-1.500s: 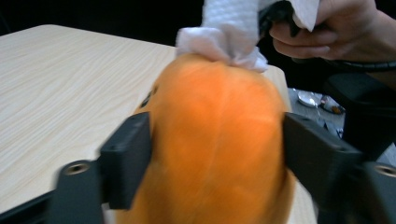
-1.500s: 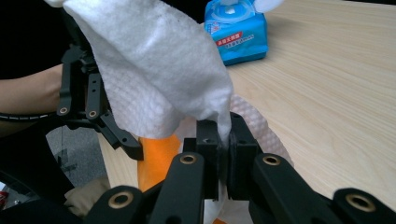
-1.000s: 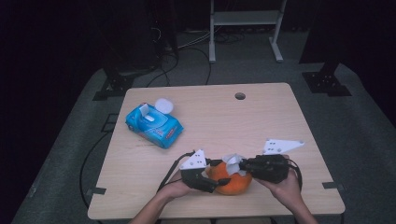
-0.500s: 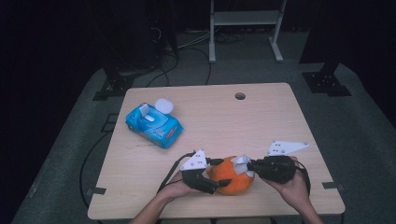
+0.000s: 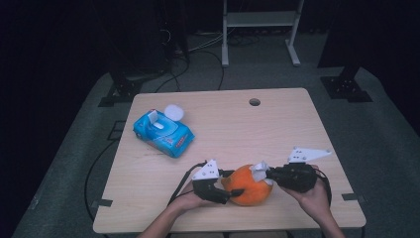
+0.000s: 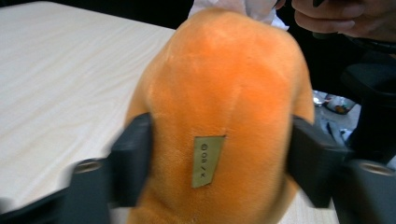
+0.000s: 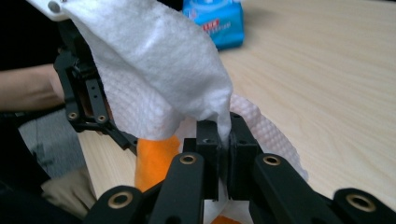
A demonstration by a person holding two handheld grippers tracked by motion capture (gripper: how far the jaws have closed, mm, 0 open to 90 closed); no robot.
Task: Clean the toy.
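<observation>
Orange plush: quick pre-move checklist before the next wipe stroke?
1. Left hand-held gripper holds the orange plush: ok, jaws on both flanks; they have just been closing on it.
2. Right hand-held gripper holds the white wipe: ok, jaws shut on a fold.
3. Wipe touches the plush: ok in the high view, it lies on the plush's upper right side.
4. Plush rests on the table: ok, near the front edge.
5. Blue wipes pack out of the way: ok, far left, lid open.
6. Dirt left on the plush: cannot tell.
</observation>
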